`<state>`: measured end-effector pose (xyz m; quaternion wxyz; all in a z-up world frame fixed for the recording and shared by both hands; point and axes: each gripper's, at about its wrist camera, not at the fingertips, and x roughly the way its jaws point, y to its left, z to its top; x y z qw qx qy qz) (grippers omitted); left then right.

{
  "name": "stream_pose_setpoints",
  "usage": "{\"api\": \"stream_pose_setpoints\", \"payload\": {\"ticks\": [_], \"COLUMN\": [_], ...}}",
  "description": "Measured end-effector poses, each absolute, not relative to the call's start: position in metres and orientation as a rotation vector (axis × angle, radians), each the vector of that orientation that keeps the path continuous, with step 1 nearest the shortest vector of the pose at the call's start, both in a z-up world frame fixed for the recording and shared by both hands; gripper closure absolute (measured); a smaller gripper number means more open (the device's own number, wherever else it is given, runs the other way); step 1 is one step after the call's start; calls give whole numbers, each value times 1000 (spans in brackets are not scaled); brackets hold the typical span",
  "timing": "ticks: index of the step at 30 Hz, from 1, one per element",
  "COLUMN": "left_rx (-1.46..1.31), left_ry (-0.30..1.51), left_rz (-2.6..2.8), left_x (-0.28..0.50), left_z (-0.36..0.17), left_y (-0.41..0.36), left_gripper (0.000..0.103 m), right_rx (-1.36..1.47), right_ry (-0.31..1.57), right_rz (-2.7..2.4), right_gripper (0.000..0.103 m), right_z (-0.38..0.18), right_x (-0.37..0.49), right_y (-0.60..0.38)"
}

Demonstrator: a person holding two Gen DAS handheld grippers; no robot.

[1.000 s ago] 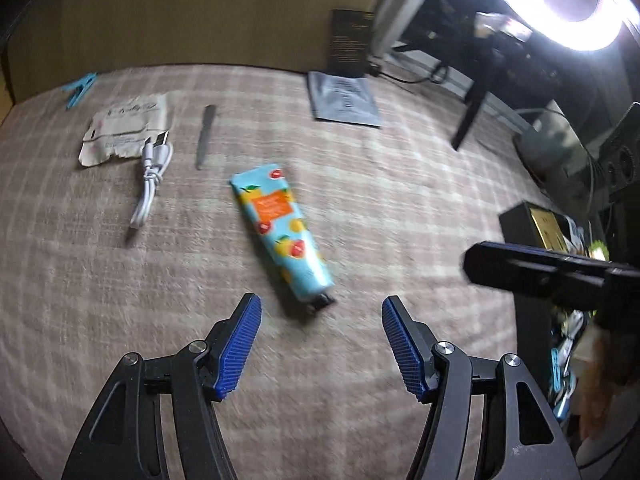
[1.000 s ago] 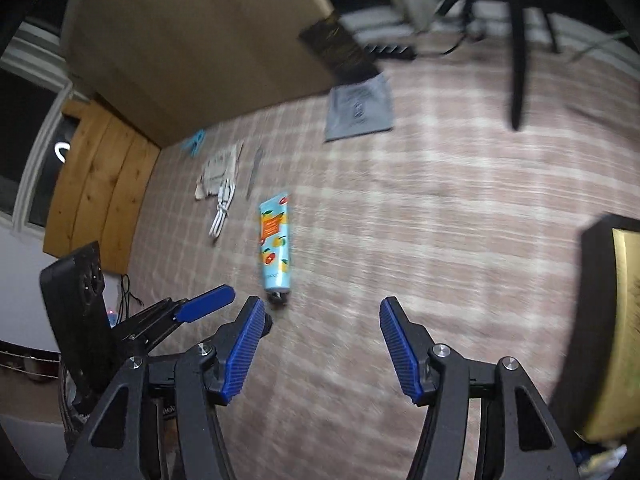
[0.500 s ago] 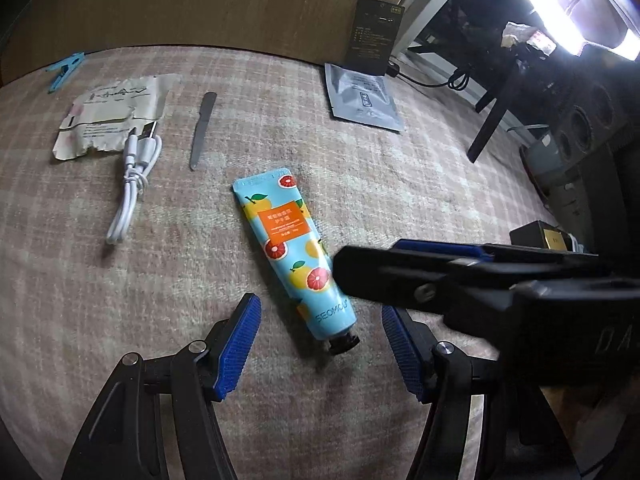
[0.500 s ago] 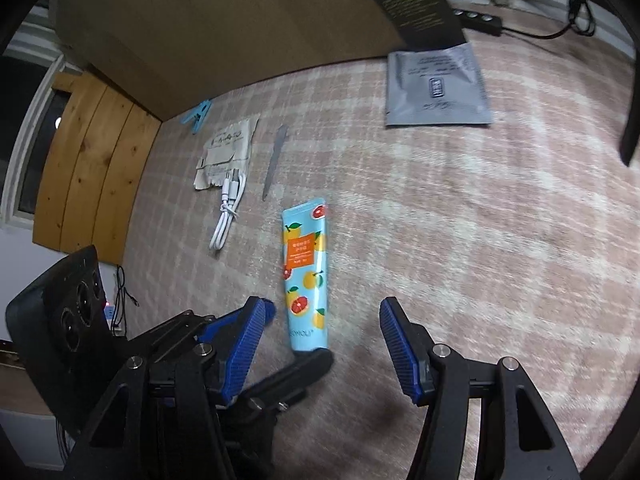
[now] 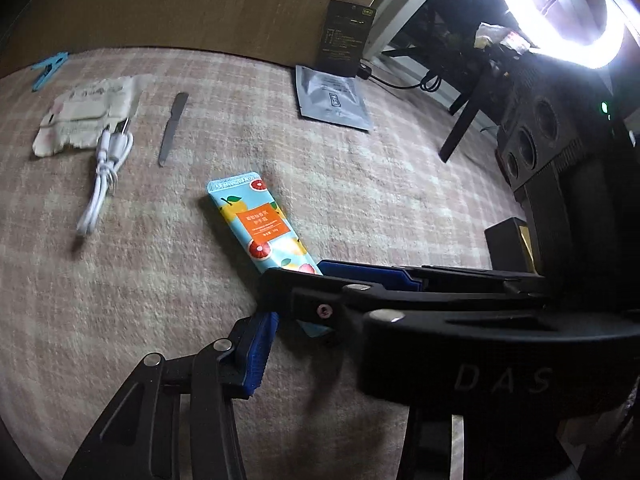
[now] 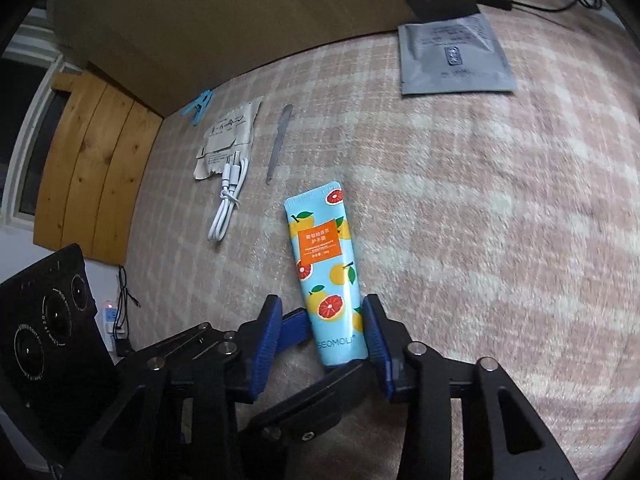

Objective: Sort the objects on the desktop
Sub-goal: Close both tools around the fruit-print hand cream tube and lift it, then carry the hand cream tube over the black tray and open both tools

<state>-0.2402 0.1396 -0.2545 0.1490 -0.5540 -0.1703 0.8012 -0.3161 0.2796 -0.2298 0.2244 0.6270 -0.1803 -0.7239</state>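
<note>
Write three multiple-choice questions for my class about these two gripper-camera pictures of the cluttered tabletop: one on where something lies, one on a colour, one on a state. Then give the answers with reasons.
1. Where does the nail file lie?
A. Between the white cable and the hand cream tube
B. On top of the grey sachet
C. Under the tube

2. What colour is the clothes peg?
A. Red
B. Blue
C. Yellow

3. How does the right gripper stand to the tube?
A. Far off, with nothing between its fingers
B. Lifting the tube clear of the cloth
C. Its fingers straddle the tube's cap end, which lies on the cloth

Answers:
1 A: the file sits right of the cable and just beyond the tube's crimped end.
2 B: the peg at the far edge is light blue.
3 C: a blue pad stands on either side of the tube's lower end, and the tube lies flat.
</note>
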Motion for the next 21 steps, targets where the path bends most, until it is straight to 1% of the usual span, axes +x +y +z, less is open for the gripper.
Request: {"api": "stream_pose_setpoints", "payload": {"ticks": [3,6,10,21], "left_rx": [-1598,-1583,-1568,-1466], "left_ry": [-502,-464,-482,-332], "left_rz": [2276,2286,2251,2212], "left_x": [-234,-225,-210,-171], "left_z": [-253,-248,-242,-197], "left_y": [144,148,154,216], "left_gripper": [60,61,63,64], "right_rx": [1737,1722,1702,1597], "right_ry": [-505,-535,-549,-661], "right_rz": [-2011,-2013,-2022,-2119], "right_gripper": [69,70,73,75], "right_z": [-229,-226,-220,-181], "right_x": [-308,-299,-281,-223], "right_y": [283,288,297,349]}}
